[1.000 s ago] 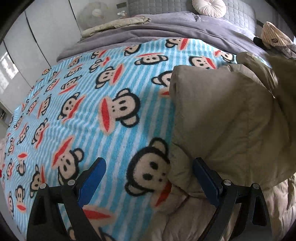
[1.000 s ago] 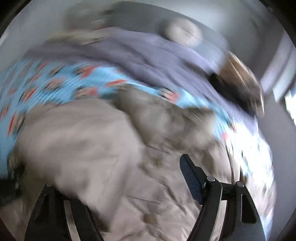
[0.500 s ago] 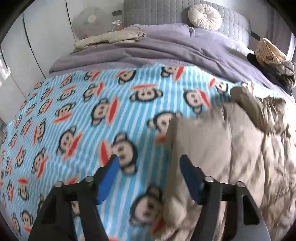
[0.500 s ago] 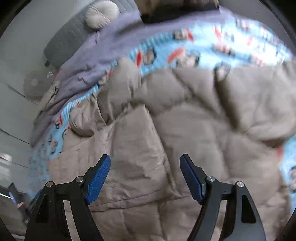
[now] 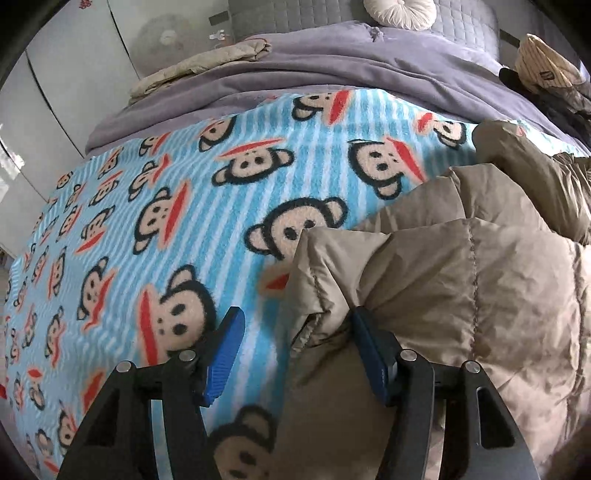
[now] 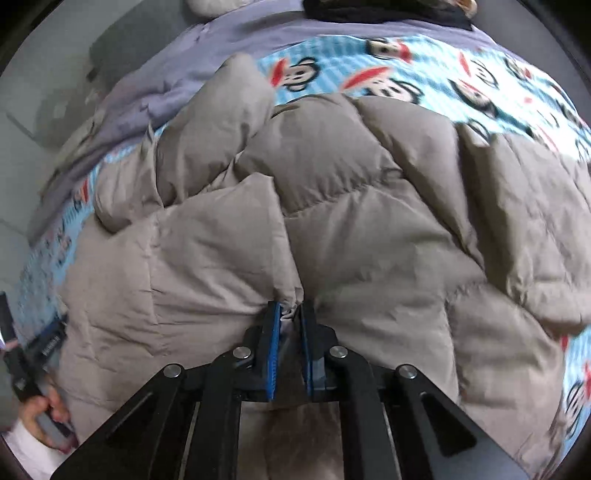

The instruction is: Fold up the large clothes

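Note:
A large beige quilted puffer jacket (image 5: pixel 461 295) lies crumpled on a blue striped monkey-print blanket (image 5: pixel 147 184). My left gripper (image 5: pixel 295 314) straddles the jacket's left corner. Its right pad touches the fabric, while its left pad hangs over the blanket with a gap, so it is open. In the right wrist view the jacket (image 6: pixel 369 221) fills the middle. My right gripper (image 6: pixel 290 306) points steeply down at it. Its jaws are closing, and a raised fold of jacket fabric is pinched between the blue pads.
A purple duvet (image 5: pixel 332 62) covers the bed's far end, with a round cushion (image 5: pixel 399 13), a folded beige cloth (image 5: pixel 199 66) and a striped cap (image 5: pixel 543 62) on dark clothes. White wardrobe doors (image 5: pixel 74 92) stand at left. A hand (image 6: pixel 44 417) shows at the lower left.
The left gripper's jaws narrowed and it shifted onto the jacket's left corner. The right gripper swung across the jacket, sank, and its jaws went from wide apart to pinching a fold.

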Available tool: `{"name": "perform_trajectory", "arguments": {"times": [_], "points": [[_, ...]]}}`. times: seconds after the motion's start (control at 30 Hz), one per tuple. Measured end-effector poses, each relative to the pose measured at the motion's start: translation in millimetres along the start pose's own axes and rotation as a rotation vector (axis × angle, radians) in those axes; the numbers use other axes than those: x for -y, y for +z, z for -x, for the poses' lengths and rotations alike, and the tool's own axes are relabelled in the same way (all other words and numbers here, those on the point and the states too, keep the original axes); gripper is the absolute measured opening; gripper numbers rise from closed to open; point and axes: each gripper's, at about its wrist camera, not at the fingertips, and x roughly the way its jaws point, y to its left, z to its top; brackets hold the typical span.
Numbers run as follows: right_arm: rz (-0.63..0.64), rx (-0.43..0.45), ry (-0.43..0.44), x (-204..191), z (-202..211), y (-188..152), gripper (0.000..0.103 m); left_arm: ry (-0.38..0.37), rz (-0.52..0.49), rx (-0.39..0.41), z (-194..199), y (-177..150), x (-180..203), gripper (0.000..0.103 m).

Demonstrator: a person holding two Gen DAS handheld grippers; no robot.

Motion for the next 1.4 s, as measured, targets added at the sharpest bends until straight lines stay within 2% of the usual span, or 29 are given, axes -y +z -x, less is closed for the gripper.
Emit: {"name": "perform_trajectory", "arguments": {"times": [0.13,0.2,0.23,0.27,0.53,0.73,0.77,0.8,0.83,0.87,0.97,1.2,1.23,1.27,1.4], "points": [[-0.014,0.018,0.011,11,21,-4,0.017,-0.007,-0.021,0.001,23,3,-4,0.062],[-0.038,0.024,0.018,16,33,-11,0.03,-0.031,-0.028,0.002,38,-1,-3,0.062],[-0.056,0.024,0.023,21,38,-14,0.045,-0.039,-0.033,0.002,44,-3,-1,0.062],[-0.066,0.023,0.025,22,40,-17,0.053,-0.049,-0.042,0.003,51,-6,1,0.062],[-0.138,-0.011,0.043,49,68,-57,0.053,-0.174,-0.105,-0.021,102,-42,47,0.062],[-0.187,-0.029,0.074,68,82,-90,0.06,-0.259,-0.152,-0.059,125,-61,95,0.062],[-0.197,-0.03,0.079,72,85,-94,0.061,-0.27,-0.171,-0.066,128,-64,104,0.07],[-0.206,-0.031,0.083,76,87,-98,0.061,-0.274,-0.18,-0.067,132,-67,111,0.09],[-0.216,-0.032,0.087,81,89,-101,0.063,-0.276,-0.185,-0.055,137,-71,118,0.096],[-0.224,-0.031,0.091,85,91,-104,0.066,-0.279,-0.192,-0.036,143,-74,124,0.098],[-0.244,-0.023,0.098,98,97,-109,0.068,-0.282,-0.246,-0.038,152,-82,145,0.098],[-0.303,-0.009,0.103,140,105,-111,0.068,-0.296,-0.292,-0.076,154,-87,189,0.098],[-0.313,-0.006,0.106,147,106,-111,0.071,-0.299,-0.296,-0.078,155,-87,195,0.098],[-0.322,-0.003,0.109,153,107,-110,0.079,-0.305,-0.298,-0.082,156,-87,201,0.098],[-0.366,0.024,0.133,183,113,-105,0.08,-0.323,-0.299,-0.105,158,-86,230,0.098]]}}
